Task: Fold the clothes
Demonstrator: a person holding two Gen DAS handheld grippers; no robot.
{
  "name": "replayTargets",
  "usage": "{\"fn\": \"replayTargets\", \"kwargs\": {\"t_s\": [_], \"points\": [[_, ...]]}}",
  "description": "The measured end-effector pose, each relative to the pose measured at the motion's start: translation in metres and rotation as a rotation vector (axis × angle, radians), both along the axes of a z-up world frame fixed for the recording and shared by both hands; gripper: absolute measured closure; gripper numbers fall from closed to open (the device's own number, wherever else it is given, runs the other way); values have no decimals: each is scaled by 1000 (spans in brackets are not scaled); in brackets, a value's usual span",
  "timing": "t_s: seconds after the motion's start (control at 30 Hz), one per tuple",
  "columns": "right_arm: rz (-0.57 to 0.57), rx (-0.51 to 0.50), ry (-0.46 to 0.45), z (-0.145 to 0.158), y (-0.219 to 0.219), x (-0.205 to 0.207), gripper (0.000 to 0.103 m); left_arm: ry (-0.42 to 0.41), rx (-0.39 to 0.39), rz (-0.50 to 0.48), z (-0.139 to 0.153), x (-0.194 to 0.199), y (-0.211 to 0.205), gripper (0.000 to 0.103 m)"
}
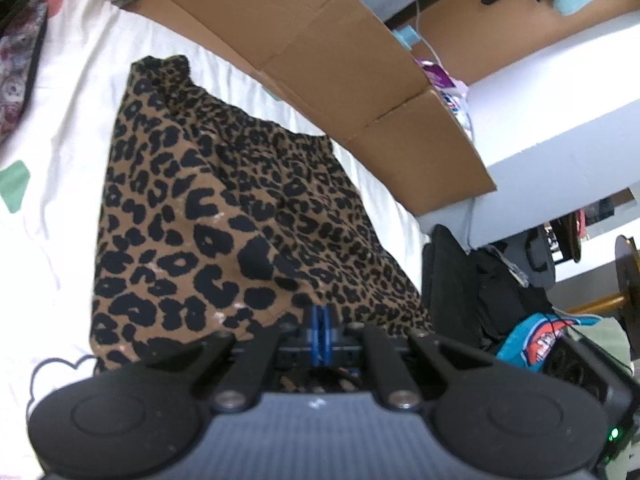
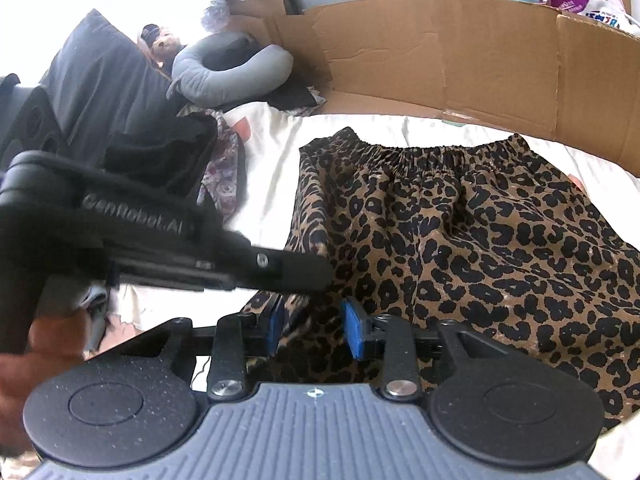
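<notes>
Leopard-print cloth, brown with black spots, lies spread on a white sheet [image 1: 68, 92]. It is a skirt [image 2: 480, 240], and its bunched stretchy waistband [image 2: 436, 154] is on the far side from both grippers.

The left gripper [image 1: 321, 330] has its two blue pads pressed tight together. They sit right at the near edge of the skirt, and it looks like they pinch a bit of the cloth, but the picture is too blurry to be sure. In the right wrist view, this same gripper reaches in from the left, and its black tip touches the skirt's near left corner. White letters on its side read "GenRobot.AI" [image 2: 134, 216]. A person's hand [image 2: 44, 336] holds its handle, low on the left.

The right gripper [image 2: 314, 334] has its jaws partly open. A fold of the skirt sits between its blue pads [image 2: 354, 330], and the cloth looks loose there, not squeezed.

Brown cardboard [image 2: 440, 64] stands like a wall behind the skirt, past the waistband. A packet with purple and blue print [image 2: 588, 6] pokes up behind it, but the words are too small to read. To the far left of the right gripper are a grey neck pillow [image 2: 240, 72], a dark pillow [image 2: 104, 80] and a flowery cloth [image 2: 224, 172].

To the right of the left gripper, a teal thing with an orange and white badge [image 1: 536, 340] lies low beside dark bags [image 1: 460, 280]. Its writing is too blurry to read.
</notes>
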State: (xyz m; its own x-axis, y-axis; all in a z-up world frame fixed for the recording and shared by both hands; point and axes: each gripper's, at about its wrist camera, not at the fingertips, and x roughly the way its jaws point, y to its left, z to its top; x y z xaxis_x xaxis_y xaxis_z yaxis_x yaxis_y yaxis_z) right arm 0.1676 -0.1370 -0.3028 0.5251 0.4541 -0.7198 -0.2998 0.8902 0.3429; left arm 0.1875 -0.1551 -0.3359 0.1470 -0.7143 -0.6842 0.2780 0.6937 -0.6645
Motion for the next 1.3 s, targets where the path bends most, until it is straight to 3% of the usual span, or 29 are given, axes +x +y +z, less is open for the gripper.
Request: {"fn": "replayTargets", "kwargs": {"t_s": [0.1,0.13,0.17,0.23,0.4,0.57,0.67,1.0,1.3], "points": [[-15,6,12,-3,-1,4,73,8,-15,-9,1,-1,-4,101],[-17,4,19,-5,-1,6,88,6,-15,-12,2,-2,-6,101],[-19,3,26,-7,-2,7,97,4,-14,-15,2,-3,-8,101],[-26,7,34,-9,-5,9,100,0,-18,-22,3,-3,-10,101],[-68,11,41,-11,-19,12,102,-51,-35,-63,14,-8,-17,100],[-108,16,49,-11,-38,16,102,-134,22,-64,25,-11,-16,75],[-128,14,46,-9,-51,16,102,-138,55,-40,20,-7,-9,63],[-254,16,47,-6,-109,17,102,-108,202,4,-14,2,12,58],[-339,15,65,-16,-147,12,102,-117,306,-58,-36,-8,9,53]]}}
